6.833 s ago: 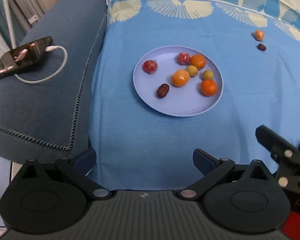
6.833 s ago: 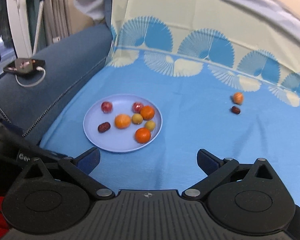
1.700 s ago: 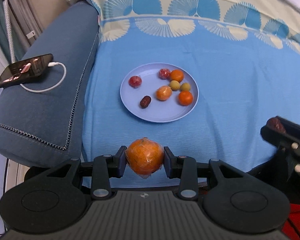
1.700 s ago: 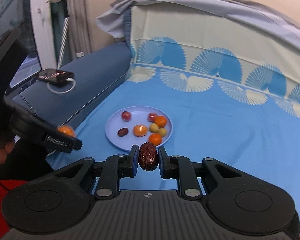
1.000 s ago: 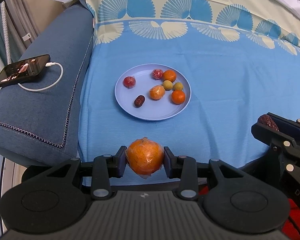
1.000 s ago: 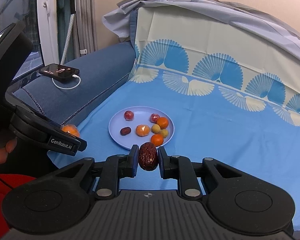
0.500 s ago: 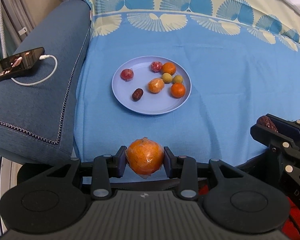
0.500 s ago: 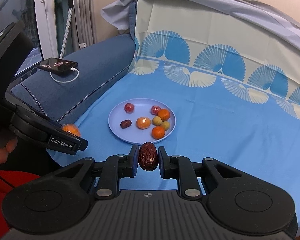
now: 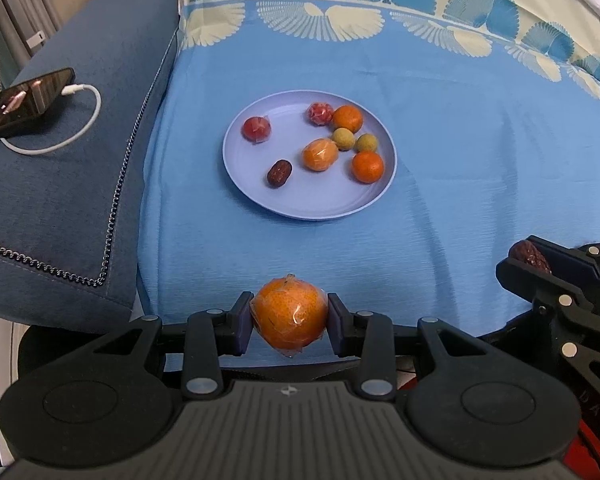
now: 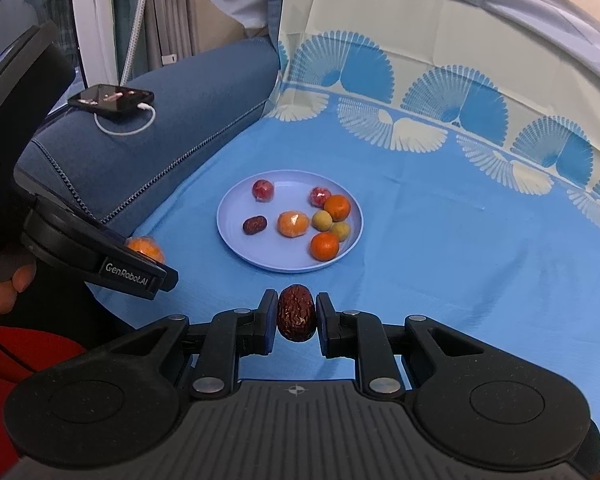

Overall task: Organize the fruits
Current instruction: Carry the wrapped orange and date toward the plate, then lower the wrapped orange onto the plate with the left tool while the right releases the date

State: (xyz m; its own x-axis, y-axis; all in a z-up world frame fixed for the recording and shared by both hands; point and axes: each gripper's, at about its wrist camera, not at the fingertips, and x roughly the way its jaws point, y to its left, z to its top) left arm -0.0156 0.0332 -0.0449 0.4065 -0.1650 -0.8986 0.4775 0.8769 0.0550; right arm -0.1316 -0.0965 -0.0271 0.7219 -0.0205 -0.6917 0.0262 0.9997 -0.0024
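Note:
A lilac plate (image 9: 300,204) (image 10: 236,248) on the blue cloth holds several small fruits: oranges, two red ones, two green ones and a brown date (image 9: 279,173). My left gripper (image 9: 289,324) is shut on a plastic-wrapped orange (image 9: 289,322), held above the cloth's near edge in front of the plate; it also shows in the right wrist view (image 10: 146,250). My right gripper (image 10: 296,314) is shut on a brown date (image 10: 296,313), just short of the plate's near rim; it also shows in the left wrist view (image 9: 530,256).
A dark blue sofa arm (image 9: 60,168) lies left of the cloth, with a phone (image 9: 24,98) and white cable on it. A fan-patterned cloth border (image 10: 440,120) rises behind the plate.
Both grippers have moved closer to the plate, which looks larger now. Each still holds its fruit. Much earlier both were open and the orange and date lay on the cloth.

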